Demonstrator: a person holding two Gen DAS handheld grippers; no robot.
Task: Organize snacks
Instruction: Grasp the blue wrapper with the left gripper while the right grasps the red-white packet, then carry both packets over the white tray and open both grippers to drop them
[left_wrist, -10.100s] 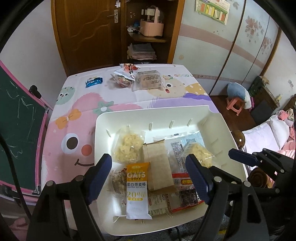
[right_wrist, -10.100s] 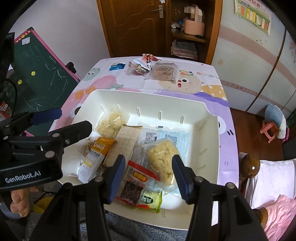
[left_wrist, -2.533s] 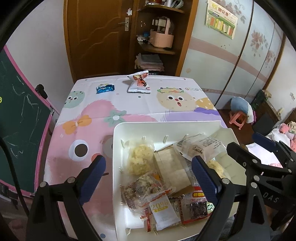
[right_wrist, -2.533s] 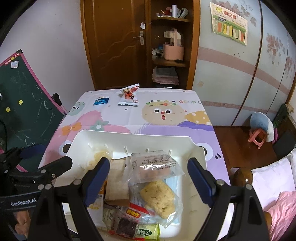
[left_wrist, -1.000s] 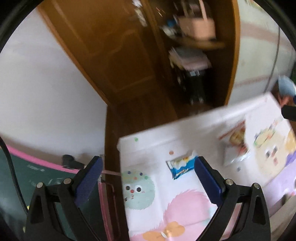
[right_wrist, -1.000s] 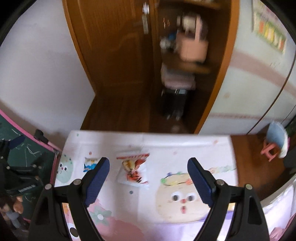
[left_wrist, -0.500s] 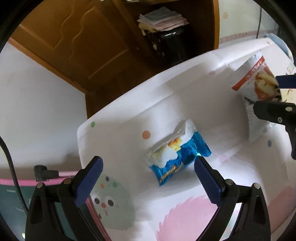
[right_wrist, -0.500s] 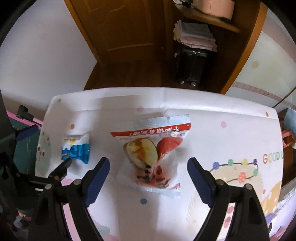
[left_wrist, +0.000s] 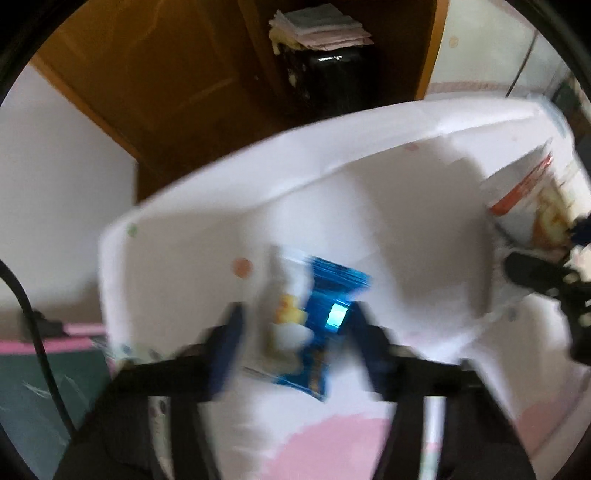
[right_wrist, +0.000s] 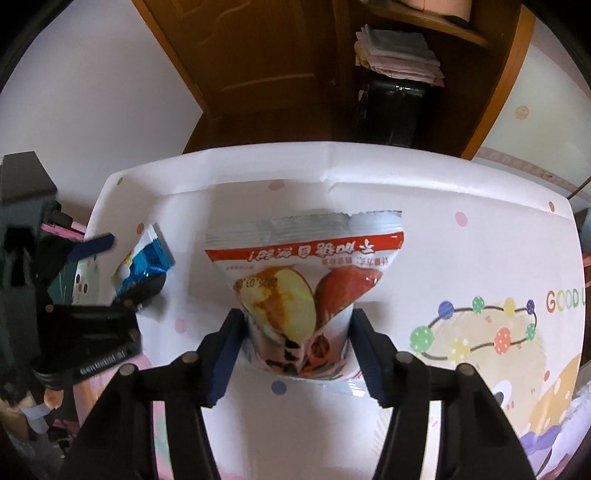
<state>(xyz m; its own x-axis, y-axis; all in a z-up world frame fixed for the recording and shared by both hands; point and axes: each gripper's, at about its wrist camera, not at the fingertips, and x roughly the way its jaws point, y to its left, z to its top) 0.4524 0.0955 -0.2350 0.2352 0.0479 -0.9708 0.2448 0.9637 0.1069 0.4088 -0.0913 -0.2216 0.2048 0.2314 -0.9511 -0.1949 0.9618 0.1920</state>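
A small blue and white snack packet (left_wrist: 314, 325) lies on the cartoon tablecloth (left_wrist: 369, 229) near the far left corner. My left gripper (left_wrist: 297, 328) straddles it, fingers close on both sides; the view is blurred. The packet shows in the right wrist view (right_wrist: 142, 266) too. A red and white snack bag with an apple picture (right_wrist: 303, 280) lies near the table's far edge. My right gripper (right_wrist: 297, 328) has closed on its near end, pinching it narrow. The bag shows at the right of the left wrist view (left_wrist: 532, 210).
The table's far edge (right_wrist: 332, 155) drops off to a wooden door (right_wrist: 258, 55) and a shelf with folded cloths (right_wrist: 399, 48). A green chalkboard with a pink frame (left_wrist: 44, 380) stands at the table's left side.
Both grippers have moved down onto their packets and narrowed. The right fingers now squeeze the red and white bag. The left fingers have closed in around the blue packet.
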